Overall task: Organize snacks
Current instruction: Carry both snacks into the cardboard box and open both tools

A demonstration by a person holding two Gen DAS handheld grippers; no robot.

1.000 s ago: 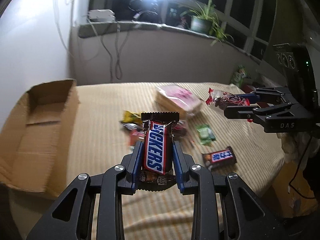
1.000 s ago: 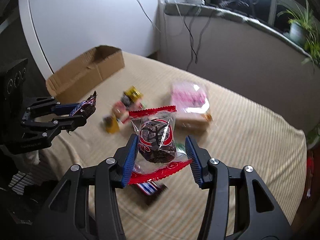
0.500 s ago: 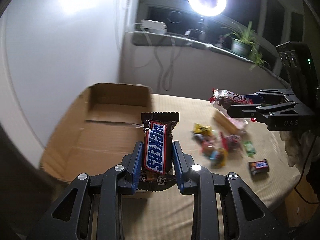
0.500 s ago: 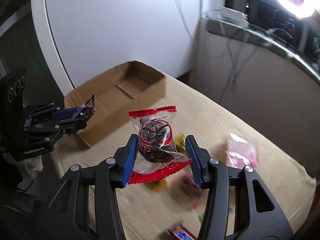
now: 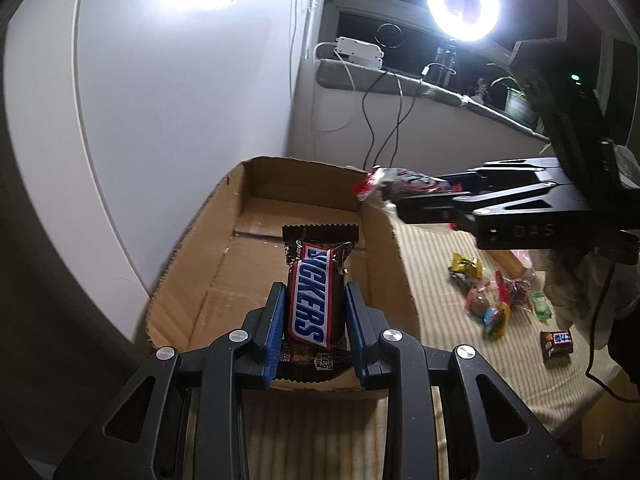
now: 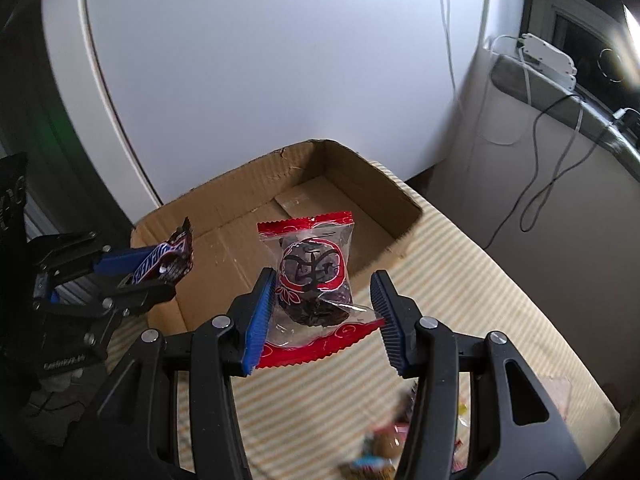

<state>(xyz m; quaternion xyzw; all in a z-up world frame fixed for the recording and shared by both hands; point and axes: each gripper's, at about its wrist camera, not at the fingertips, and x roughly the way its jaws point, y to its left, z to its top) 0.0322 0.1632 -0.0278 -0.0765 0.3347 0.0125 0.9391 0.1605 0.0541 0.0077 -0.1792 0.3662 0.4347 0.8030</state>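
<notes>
Fingers of the left gripper pinch a brown Snickers bar with a blue and white label, upright above the open brown cardboard box. Beside it, the right gripper holds a clear plastic packet with red ends and a dark sweet inside over the box's near edge. More small wrapped snacks lie on the striped beige worktop.

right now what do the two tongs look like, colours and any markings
Both are matte black plastic frames with triangular cutouts and silver round screws. The left tongs and right tongs have blue ribbed pads. The right one's side reads "DAS"; a black cable hangs behind it.
</notes>
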